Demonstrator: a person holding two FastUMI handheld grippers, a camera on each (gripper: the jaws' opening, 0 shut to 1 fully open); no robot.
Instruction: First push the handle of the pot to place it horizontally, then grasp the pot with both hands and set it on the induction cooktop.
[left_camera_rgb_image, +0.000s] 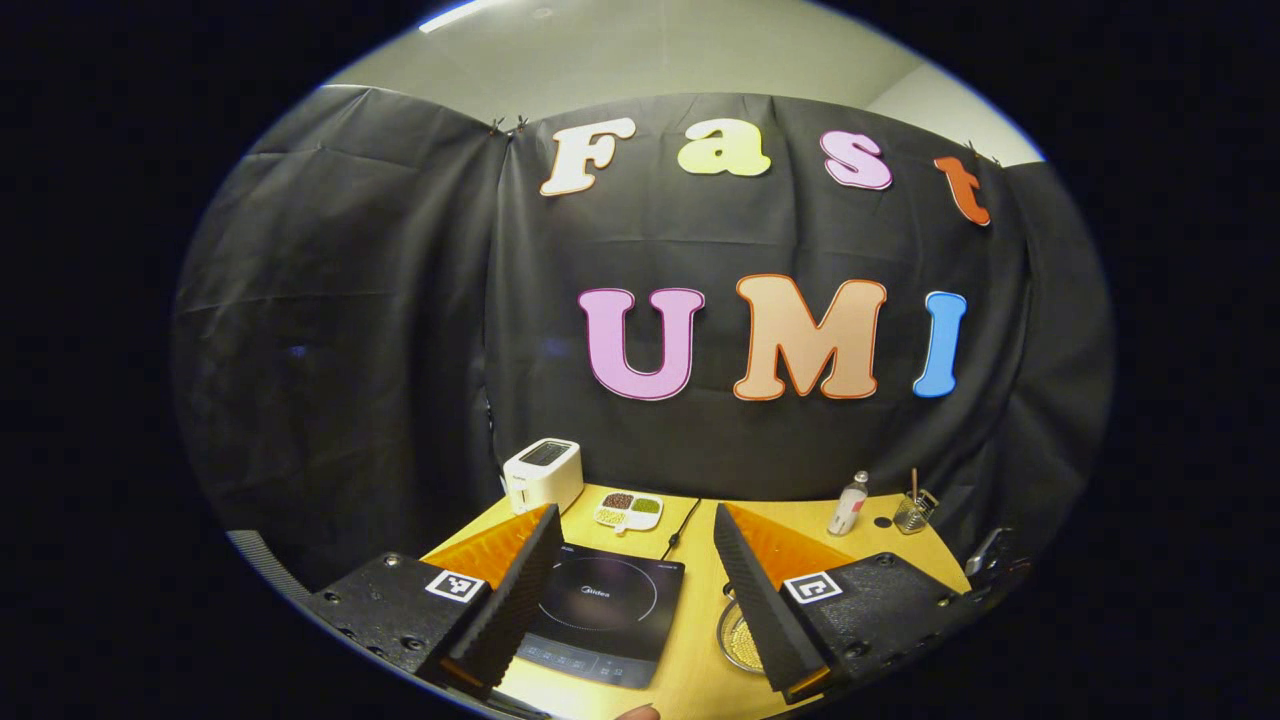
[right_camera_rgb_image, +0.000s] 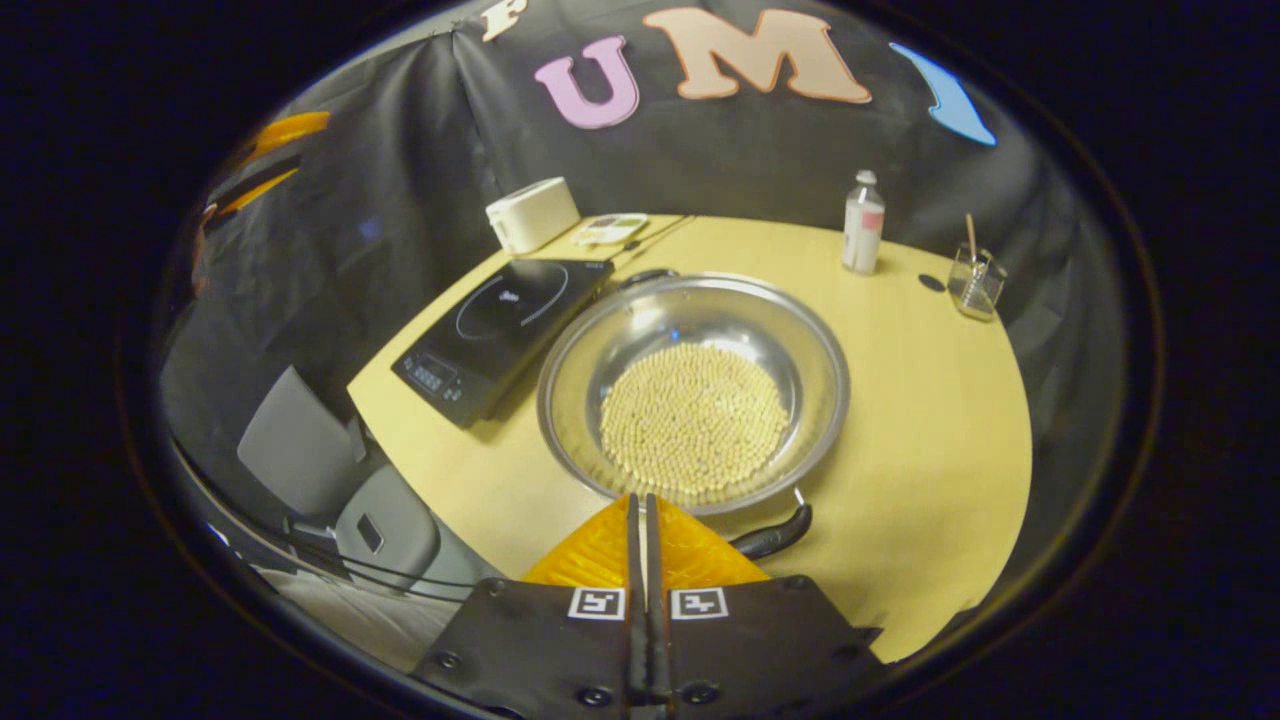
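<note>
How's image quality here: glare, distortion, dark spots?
Right gripper view: the pot shows bright reflections on its inner wall; the table edge bows strongly from the fisheye lens; the area below the table is dim. Left gripper view: the cooktop has mild sheen; the table is evenly lit; the pot is mostly hidden behind the left gripper.

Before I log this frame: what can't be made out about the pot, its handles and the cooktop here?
- Pot, left gripper view: mostly hidden behind the left claw; a sliver of rim shows.
- Near handle, right gripper view: inner end covered by the shut right claw; contact unclear.
- Far handle: barely visible behind the rim.
- Induction cooktop: panel markings too small.
</note>
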